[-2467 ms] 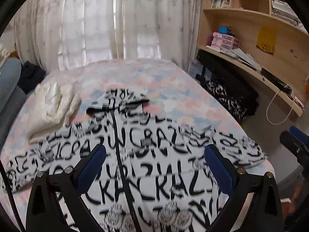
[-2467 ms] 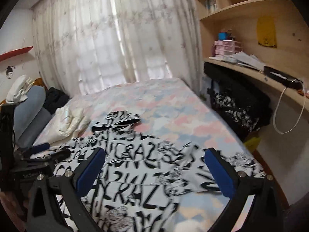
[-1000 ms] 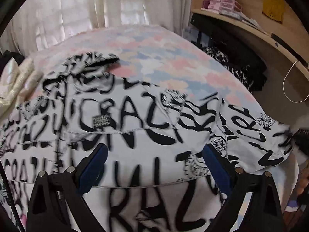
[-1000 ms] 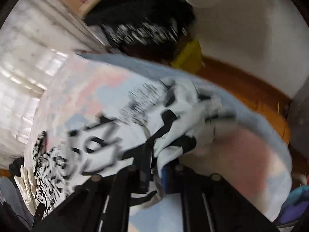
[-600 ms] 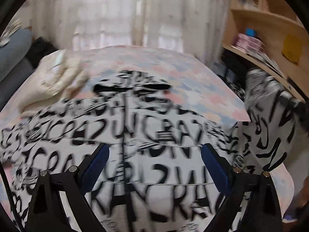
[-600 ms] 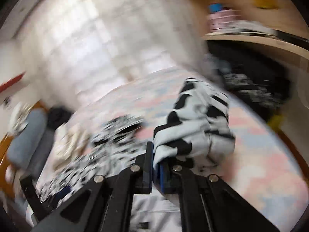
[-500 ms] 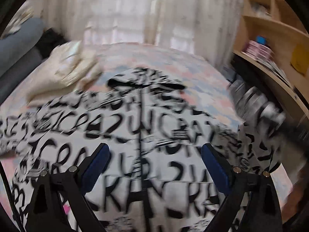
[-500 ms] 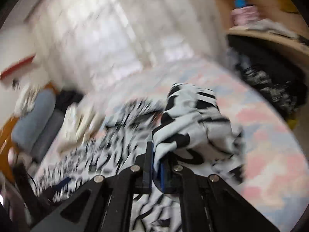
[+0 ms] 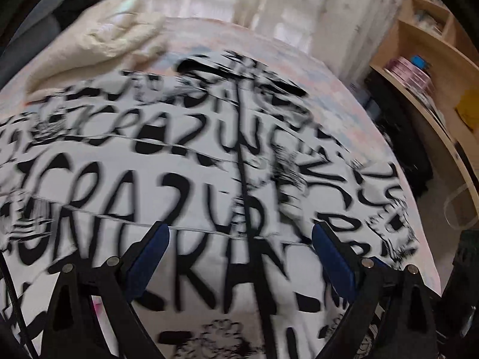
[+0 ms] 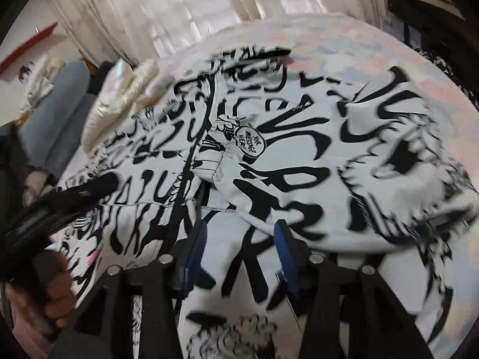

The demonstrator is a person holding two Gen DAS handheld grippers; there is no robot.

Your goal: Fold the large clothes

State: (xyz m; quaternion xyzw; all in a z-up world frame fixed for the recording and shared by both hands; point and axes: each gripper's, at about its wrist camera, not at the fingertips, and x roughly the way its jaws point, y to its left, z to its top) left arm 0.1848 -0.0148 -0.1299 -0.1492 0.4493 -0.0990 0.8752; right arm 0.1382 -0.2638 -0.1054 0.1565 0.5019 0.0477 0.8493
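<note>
Right wrist view: my right tongs (image 10: 241,257) hang just over the black-and-white lettered jacket (image 10: 287,179), which lies spread on the bed (image 10: 374,39). Their jaws have just been opening, and they now stand apart with nothing pinched; only the fabric lies below the gap. The sleeve (image 10: 398,161) lies folded in over the jacket's body, its cuff (image 10: 220,155) close beside the dark zip line. My left hand (image 10: 45,293) shows at the lower left edge, gripping the other tool's handle.

In the left wrist view, my left tongs (image 9: 239,257) are spread wide and empty above the jacket's front (image 9: 185,197), the blue pads (image 9: 148,257) clear of the cloth, I think, though the blur makes that hard to judge. A cream bundle (image 9: 98,42) rests on the bed beyond the jacket's collar.
</note>
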